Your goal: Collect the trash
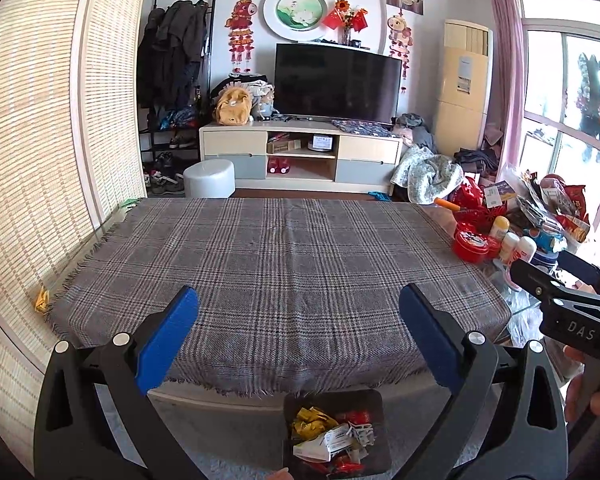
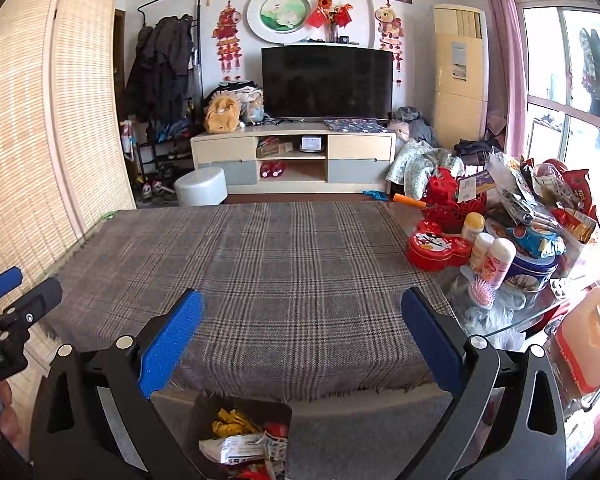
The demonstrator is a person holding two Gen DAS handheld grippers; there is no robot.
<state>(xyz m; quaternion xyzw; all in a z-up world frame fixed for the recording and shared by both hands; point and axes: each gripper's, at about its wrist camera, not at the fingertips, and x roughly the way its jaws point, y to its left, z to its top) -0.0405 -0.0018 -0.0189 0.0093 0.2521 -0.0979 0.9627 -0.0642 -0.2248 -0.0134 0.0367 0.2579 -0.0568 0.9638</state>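
A dark trash bin (image 1: 374,400) sits on the floor below the table's near edge, holding yellow, red and white wrappers (image 1: 332,436). It also shows in the right wrist view (image 2: 278,410). My left gripper (image 1: 299,304) is open and empty above the near edge of the plaid tablecloth (image 1: 276,264), over the bin. My right gripper (image 2: 302,306) is open and empty, also above the near edge of the cloth (image 2: 260,264). Each gripper shows at the edge of the other's view: the right one (image 1: 572,300) and the left one (image 2: 12,304).
Snack bags, bottles, a red tin (image 2: 436,246) and a blue tin (image 2: 534,270) crowd the glass table end on the right. An orange jug (image 2: 590,340) stands lower right. A bamboo screen (image 1: 32,160) lines the left. A TV stand (image 1: 300,152) and white stool (image 1: 209,178) lie beyond.
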